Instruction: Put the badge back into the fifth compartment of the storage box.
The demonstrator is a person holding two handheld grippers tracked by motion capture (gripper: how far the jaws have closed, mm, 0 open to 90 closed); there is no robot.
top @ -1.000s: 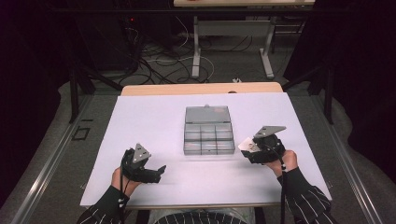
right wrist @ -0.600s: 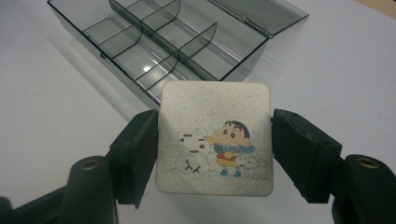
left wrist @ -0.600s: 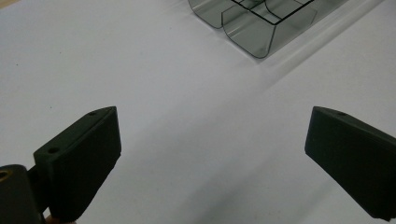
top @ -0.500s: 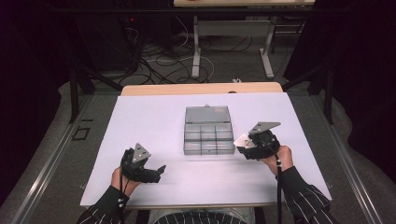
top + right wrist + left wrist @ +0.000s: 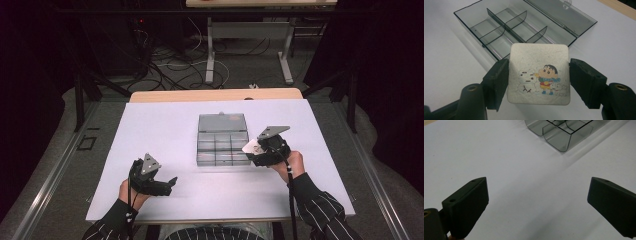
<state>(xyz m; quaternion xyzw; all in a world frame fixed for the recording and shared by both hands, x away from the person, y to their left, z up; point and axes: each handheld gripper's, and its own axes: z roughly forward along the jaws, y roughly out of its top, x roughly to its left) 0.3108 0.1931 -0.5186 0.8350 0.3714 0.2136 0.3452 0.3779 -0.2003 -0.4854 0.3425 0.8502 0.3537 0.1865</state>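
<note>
Since the earlier frame, my right tongs (image 5: pixel 256 150), clamped on the cartoon card (image 5: pixel 539 77), had edged toward the open box (image 5: pixel 222 140) at frame centre; left tongs (image 5: pixel 536 205) gaped apart, idle, lower left.

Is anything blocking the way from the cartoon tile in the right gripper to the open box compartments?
Nothing visible. The square white cartoon-printed tile sits clamped in the right gripper; the smoky transparent plastic divided box lies just beyond, lid folded back, visible compartments empty.

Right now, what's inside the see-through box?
The box looks empty: bare compartments split by dividers, lid open. The cartoon tile in the right gripper covers its near corner.
</note>
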